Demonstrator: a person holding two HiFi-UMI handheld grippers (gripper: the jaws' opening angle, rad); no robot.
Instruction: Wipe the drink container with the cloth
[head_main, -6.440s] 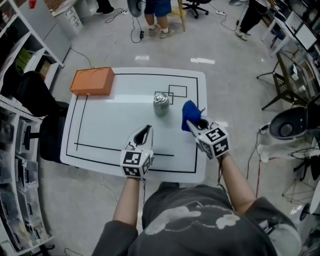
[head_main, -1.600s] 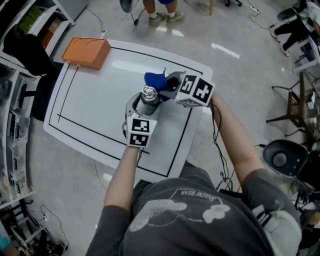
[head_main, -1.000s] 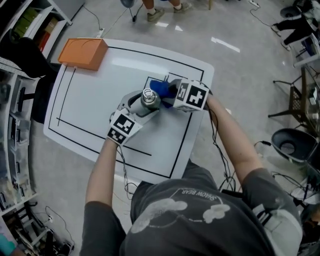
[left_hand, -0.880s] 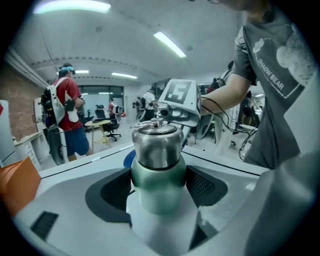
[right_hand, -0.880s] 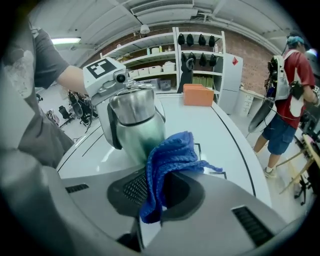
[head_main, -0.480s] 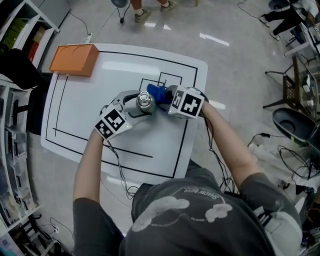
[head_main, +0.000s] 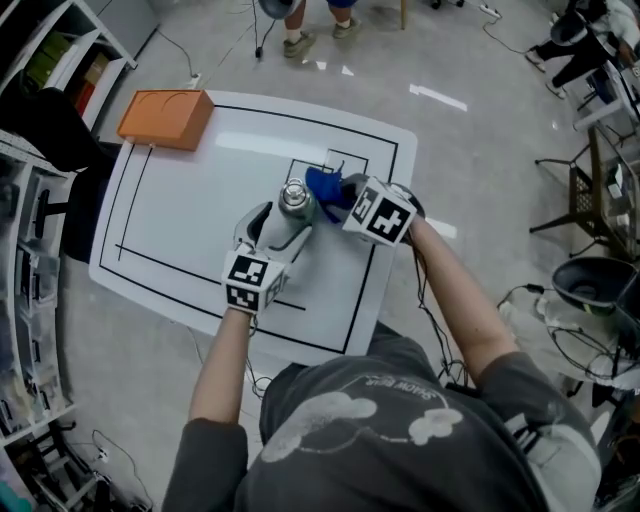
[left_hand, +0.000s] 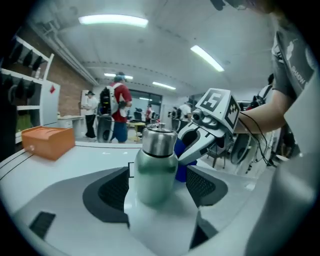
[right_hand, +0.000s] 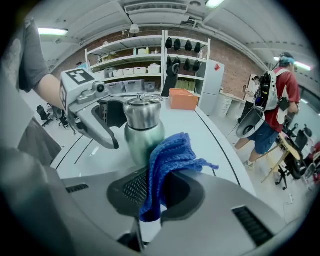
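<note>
A steel drink container (head_main: 293, 199) with a silver cap stands upright on the white table (head_main: 180, 220), near the small drawn squares. My left gripper (head_main: 283, 218) reaches it from the near side, one jaw close on each side of the body (left_hand: 156, 167), shut on it. My right gripper (head_main: 342, 195) comes in from the right, shut on a blue knitted cloth (head_main: 326, 185). In the right gripper view the cloth (right_hand: 170, 160) hangs from the jaws and lies against the container's (right_hand: 142, 127) near side. The left gripper view shows the right gripper (left_hand: 200, 142) just behind the container.
An orange box (head_main: 165, 118) lies on the table's far left corner. Black lines mark the tabletop. The table's right edge is just past my right gripper. Shelving (head_main: 40, 60) runs along the left. People stand beyond the far edge (head_main: 315, 15).
Over 6.4 s both grippers closed in on the container. In the last half second my left gripper swung from the container's left to its near side; the cloth stays against it.
</note>
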